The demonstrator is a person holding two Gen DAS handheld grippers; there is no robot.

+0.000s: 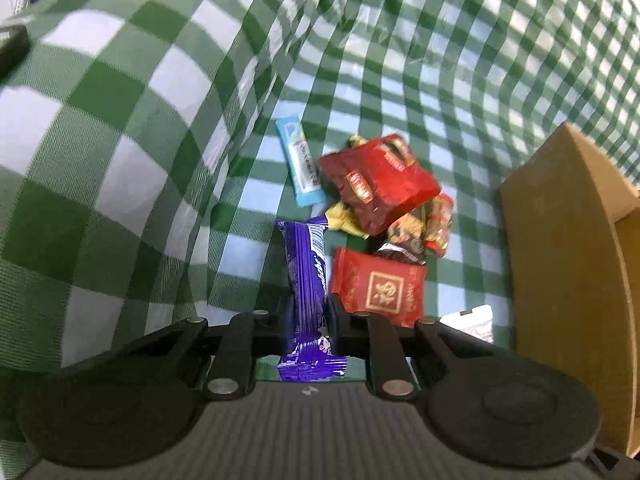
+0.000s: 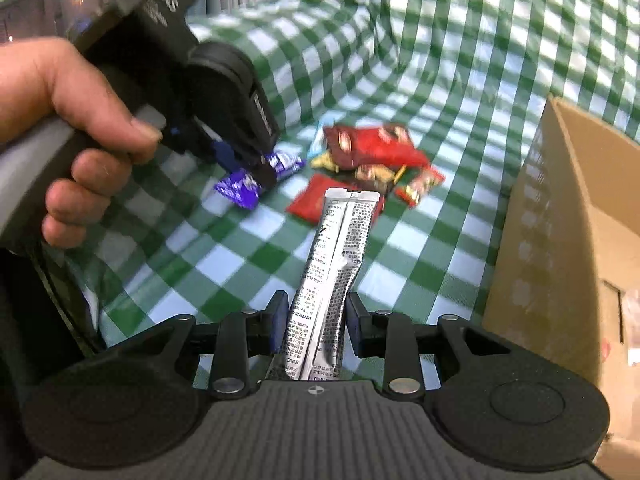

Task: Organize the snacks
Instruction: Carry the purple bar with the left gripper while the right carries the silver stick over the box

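Your left claw (image 1: 308, 330) pinches a purple bar (image 1: 306, 280) lengthwise, and your right claw (image 2: 316, 326) grips a silver stick pack (image 2: 332, 276) that points away from you. On the checked cloth (image 1: 120, 120) you have a heap: a red bag (image 1: 378, 182) on top of yellow and dark wrappers, a red packet (image 1: 378, 286) nearer you, and a blue stick (image 1: 299, 162) just left of the heap. A cardboard box (image 2: 568, 240) stands open to your right.
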